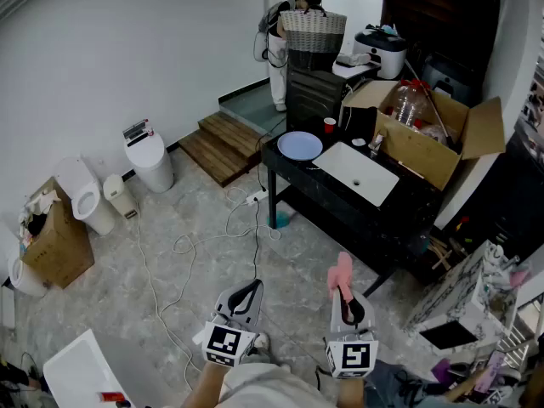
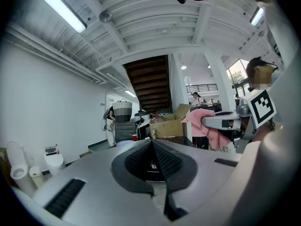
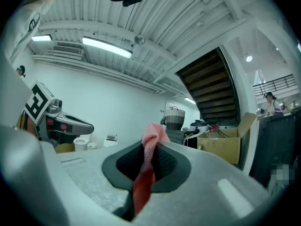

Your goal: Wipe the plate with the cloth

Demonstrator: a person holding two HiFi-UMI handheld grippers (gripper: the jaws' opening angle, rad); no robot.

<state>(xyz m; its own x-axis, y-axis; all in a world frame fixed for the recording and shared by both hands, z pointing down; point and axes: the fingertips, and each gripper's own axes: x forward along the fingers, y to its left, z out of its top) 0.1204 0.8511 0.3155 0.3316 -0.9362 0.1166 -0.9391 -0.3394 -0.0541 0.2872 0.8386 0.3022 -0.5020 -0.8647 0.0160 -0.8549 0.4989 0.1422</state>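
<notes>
- My left gripper (image 2: 151, 142) has its dark ribbed pads pressed flat together, with nothing caught between them.
- My right gripper (image 3: 149, 150) is clamped on the cloth (image 3: 150, 136), a pink fabric with a waffle texture. A crumpled tuft stands up past the jaw tips, and a flat strip runs back between the pads.
- Both grippers have smooth grey shells and sit side by side, roughly level, over the mottled grey floor (image 1: 102, 287).
- The plate (image 1: 299, 146) is round, pale blue and smooth. It lies flat at the left end of the black table (image 1: 406, 215), well ahead of both grippers.
- Just beside the plate is a white rectangular basin (image 1: 355, 173). Beyond it are an open cardboard box (image 1: 425, 147) and a small red cup (image 1: 330, 124).
</notes>
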